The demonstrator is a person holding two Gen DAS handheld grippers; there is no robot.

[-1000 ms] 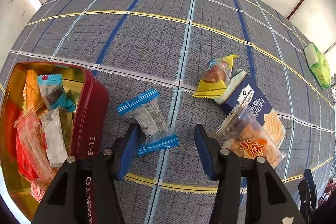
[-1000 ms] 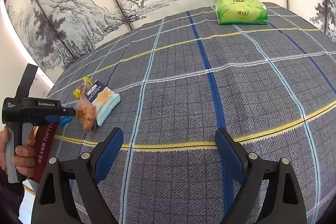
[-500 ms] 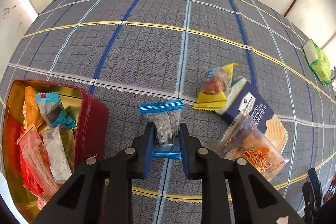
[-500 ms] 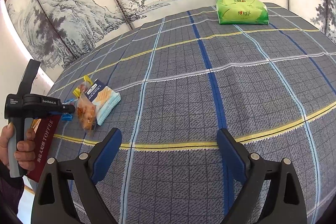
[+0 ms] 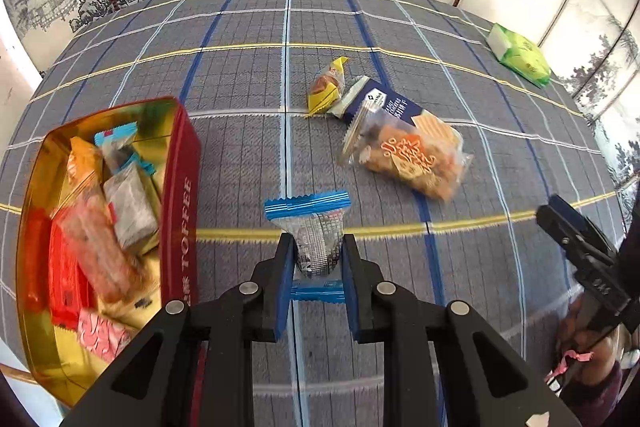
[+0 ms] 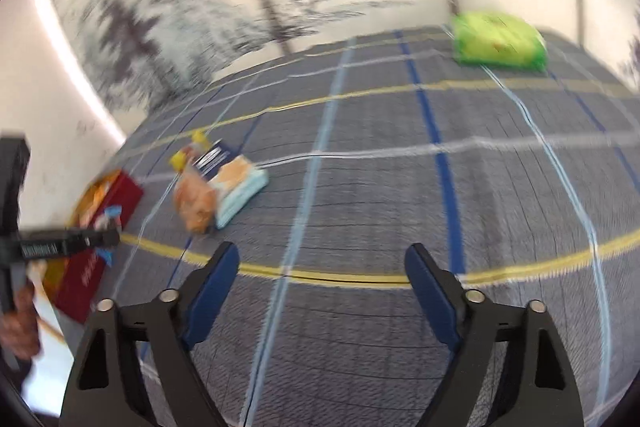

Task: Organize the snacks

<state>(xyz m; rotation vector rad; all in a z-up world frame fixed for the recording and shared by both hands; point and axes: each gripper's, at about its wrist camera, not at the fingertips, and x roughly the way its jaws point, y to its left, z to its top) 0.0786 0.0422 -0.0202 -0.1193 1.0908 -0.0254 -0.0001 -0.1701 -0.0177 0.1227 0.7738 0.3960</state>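
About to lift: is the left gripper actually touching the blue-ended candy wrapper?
Touching. The left wrist view shows the left gripper with both blue pads pressed against the sides of the blue-ended candy wrapper.

The left tongs (image 5: 316, 259) were clamped, blue pads pressed against the candy wrapper (image 5: 316, 239) between them; the right tongs (image 6: 320, 279) hung spread wide, holding nothing.

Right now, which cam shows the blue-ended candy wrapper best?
Left wrist: the blue-ended candy wrapper sits sharp and centred, pinched in the left gripper. Right wrist shows it only as a small blurred blue fleck at that gripper's tip, far left.
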